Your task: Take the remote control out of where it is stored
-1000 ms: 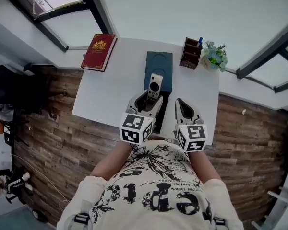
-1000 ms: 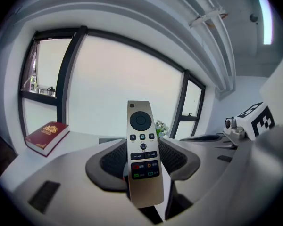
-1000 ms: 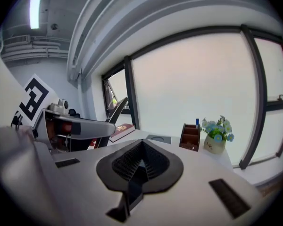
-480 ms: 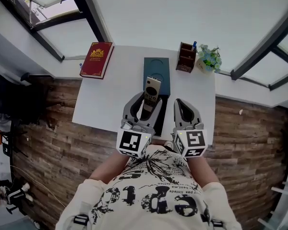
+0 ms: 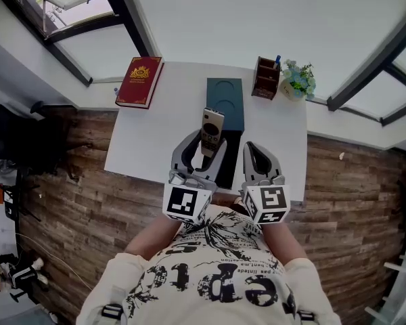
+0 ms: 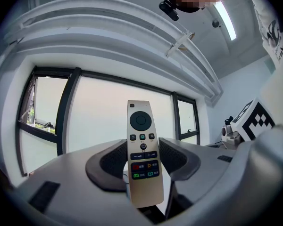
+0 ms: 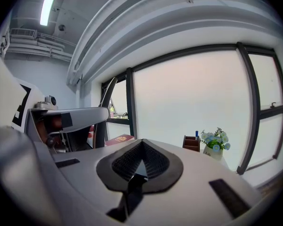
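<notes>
A gold remote control (image 5: pixel 212 131) with a black round pad and coloured buttons stands between the pads of my left gripper (image 5: pixel 204 145), which is shut on its lower half. In the left gripper view the remote (image 6: pixel 143 149) rises upright out of the left gripper (image 6: pixel 144 163) against the windows, clear of the table. Below it on the white table (image 5: pixel 149 134) lies a long dark teal box (image 5: pixel 225 103) with a black part at its near end. To the right, my right gripper (image 5: pixel 258 153) is shut with nothing in it, its pads pressed together (image 7: pixel 140 160).
A red book (image 5: pixel 139 81) lies at the table's far left corner. A brown pen holder (image 5: pixel 265 77) and a small pot of flowers (image 5: pixel 299 80) stand at the far right. Wooden floor surrounds the table; large windows run behind it.
The left gripper has drawn back a little toward me with the remote held in it, away from the teal box. The right gripper has stayed beside it, still shut.
</notes>
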A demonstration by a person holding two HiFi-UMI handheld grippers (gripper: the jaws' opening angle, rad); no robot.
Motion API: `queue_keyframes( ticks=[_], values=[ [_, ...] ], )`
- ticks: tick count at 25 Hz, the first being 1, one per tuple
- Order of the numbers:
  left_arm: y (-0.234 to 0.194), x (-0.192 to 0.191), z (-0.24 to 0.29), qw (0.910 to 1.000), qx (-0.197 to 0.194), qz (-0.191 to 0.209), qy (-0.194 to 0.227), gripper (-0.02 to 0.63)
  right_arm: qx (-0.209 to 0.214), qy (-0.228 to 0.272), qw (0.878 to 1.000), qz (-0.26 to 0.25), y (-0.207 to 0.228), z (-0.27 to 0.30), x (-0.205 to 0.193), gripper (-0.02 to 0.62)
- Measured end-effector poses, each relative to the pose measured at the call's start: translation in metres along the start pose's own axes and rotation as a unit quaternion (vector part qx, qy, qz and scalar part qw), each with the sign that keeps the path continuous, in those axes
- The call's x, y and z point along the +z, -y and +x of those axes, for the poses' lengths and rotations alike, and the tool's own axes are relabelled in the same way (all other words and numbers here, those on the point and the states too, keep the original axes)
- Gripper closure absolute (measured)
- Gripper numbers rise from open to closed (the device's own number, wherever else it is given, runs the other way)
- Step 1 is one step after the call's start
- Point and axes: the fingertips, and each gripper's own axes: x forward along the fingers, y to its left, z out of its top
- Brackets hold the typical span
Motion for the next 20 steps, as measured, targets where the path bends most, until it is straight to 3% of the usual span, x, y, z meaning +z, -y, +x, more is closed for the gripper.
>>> queue_keyframes(
  ticks=[12, 20],
  values=[
    [0.011, -0.018, 0.002, 0.9994, -0.015, -0.016, -0.028, 0.387, -0.011, -0.008, 0.999, 0.034, 0.005, -0.006, -0.008, 0.592],
    [0.016, -0.027, 0.013, 0.9984, -0.024, -0.028, -0.043, 0.387, -0.004, -0.008, 1.0, 0.029, 0.009, -0.002, -0.008, 0.592]
  ],
)
